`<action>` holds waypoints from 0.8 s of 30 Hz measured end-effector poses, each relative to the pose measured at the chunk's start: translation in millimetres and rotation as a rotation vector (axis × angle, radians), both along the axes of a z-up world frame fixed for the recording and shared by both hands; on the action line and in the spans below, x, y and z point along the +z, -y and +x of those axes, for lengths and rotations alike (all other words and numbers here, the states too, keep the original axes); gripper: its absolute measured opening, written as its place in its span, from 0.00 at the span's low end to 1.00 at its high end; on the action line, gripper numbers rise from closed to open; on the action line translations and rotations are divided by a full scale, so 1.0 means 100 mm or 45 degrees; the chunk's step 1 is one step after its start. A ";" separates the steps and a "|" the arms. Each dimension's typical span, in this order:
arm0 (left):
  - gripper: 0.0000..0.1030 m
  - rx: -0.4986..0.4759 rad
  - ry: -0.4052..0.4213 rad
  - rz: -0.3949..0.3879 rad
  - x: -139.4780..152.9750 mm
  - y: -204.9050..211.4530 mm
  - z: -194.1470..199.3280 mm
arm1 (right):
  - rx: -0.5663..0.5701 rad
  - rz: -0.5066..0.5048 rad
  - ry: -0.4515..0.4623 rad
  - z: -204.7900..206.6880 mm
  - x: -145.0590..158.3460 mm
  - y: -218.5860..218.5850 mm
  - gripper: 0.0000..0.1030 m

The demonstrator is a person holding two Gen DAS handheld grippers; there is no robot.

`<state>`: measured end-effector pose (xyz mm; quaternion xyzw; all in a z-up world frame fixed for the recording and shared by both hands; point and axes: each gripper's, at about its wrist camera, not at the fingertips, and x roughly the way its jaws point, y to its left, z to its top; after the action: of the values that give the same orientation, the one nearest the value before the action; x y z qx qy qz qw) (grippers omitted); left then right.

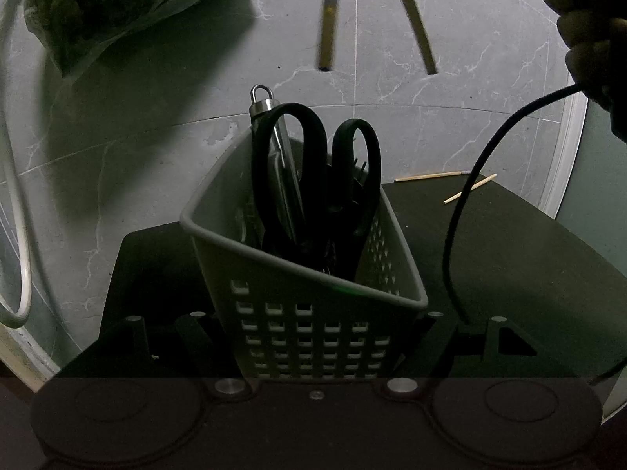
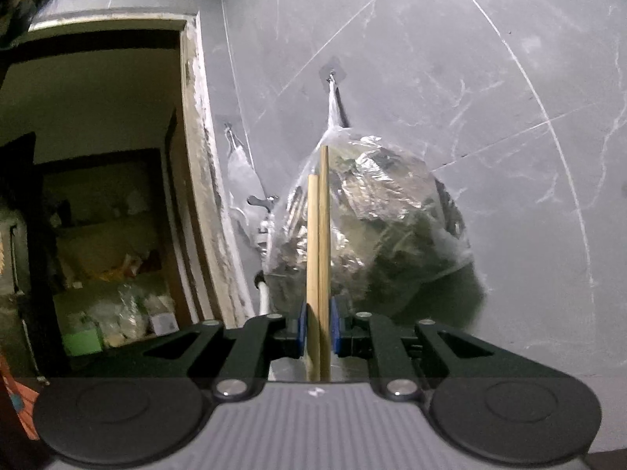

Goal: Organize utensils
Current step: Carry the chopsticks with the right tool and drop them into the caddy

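My left gripper (image 1: 317,337) is shut on a grey perforated utensil basket (image 1: 313,313) and holds its near wall. Black-handled scissors (image 1: 313,180) and a metal tool with a ring end (image 1: 262,105) stand in the basket. My right gripper (image 2: 318,327) is shut on a pair of wooden chopsticks (image 2: 318,258) that point upright between its blue pads. The same chopsticks hang in the air above the basket in the left wrist view (image 1: 329,19).
A clear plastic bag of wrapped goods (image 2: 372,227) hangs on the grey tiled wall and shows at the left view's upper left (image 1: 117,0). Two loose wooden sticks (image 1: 450,184) lie on the dark table. A black cable (image 1: 470,196) hangs at right. A doorway (image 2: 98,196) opens at left.
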<state>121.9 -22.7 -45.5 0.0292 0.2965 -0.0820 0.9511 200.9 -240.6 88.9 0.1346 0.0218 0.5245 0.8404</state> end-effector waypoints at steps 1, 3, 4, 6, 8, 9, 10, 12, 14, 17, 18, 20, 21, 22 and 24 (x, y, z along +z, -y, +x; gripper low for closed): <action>0.74 0.000 0.000 0.001 0.00 0.00 0.00 | 0.008 0.007 -0.010 0.01 -0.01 -0.02 0.14; 0.74 0.000 0.000 0.000 0.00 0.00 0.00 | 0.018 0.017 -0.031 0.01 -0.06 -0.08 0.14; 0.74 -0.001 0.000 0.001 0.00 0.00 0.00 | 0.025 0.019 -0.043 0.02 -0.08 -0.12 0.14; 0.74 -0.001 0.000 0.001 0.00 0.00 0.00 | 0.026 0.021 -0.046 0.00 -0.14 -0.18 0.14; 0.74 -0.001 0.000 0.001 0.00 0.00 0.00 | 0.024 0.020 -0.049 -0.01 -0.18 -0.24 0.14; 0.74 0.000 0.000 0.001 0.00 0.00 0.00 | 0.022 0.018 -0.047 -0.01 -0.19 -0.27 0.14; 0.74 0.000 0.000 0.001 0.00 0.00 0.00 | 0.014 0.010 -0.043 -0.02 -0.20 -0.30 0.14; 0.74 -0.001 0.000 0.000 0.00 0.00 0.00 | -0.001 -0.007 -0.026 -0.04 -0.23 -0.35 0.14; 0.74 -0.001 0.000 0.001 0.00 0.00 0.00 | -0.004 -0.019 -0.031 -0.04 -0.26 -0.38 0.14; 0.74 -0.001 0.001 0.001 0.00 0.01 0.00 | -0.008 -0.046 -0.039 -0.03 -0.32 -0.42 0.14; 0.74 -0.001 0.001 0.001 0.00 0.01 0.00 | -0.008 -0.058 -0.041 -0.04 -0.35 -0.43 0.14; 0.74 -0.002 0.001 0.000 0.00 0.00 0.00 | -0.015 -0.081 -0.046 -0.05 -0.41 -0.44 0.14; 0.74 -0.003 0.001 0.000 0.00 0.00 0.00 | -0.018 -0.090 -0.050 -0.06 -0.44 -0.44 0.14; 0.74 -0.003 0.001 0.000 0.00 -0.01 0.01 | -0.022 -0.097 -0.053 -0.06 -0.47 -0.45 0.14; 0.74 -0.002 0.001 0.000 0.00 0.00 0.01 | -0.028 -0.111 -0.065 -0.06 -0.52 -0.46 0.14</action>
<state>122.5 -22.3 -45.8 0.0294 0.2962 -0.0827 0.9511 194.8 -194.7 36.8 0.1115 0.0644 0.5102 0.8504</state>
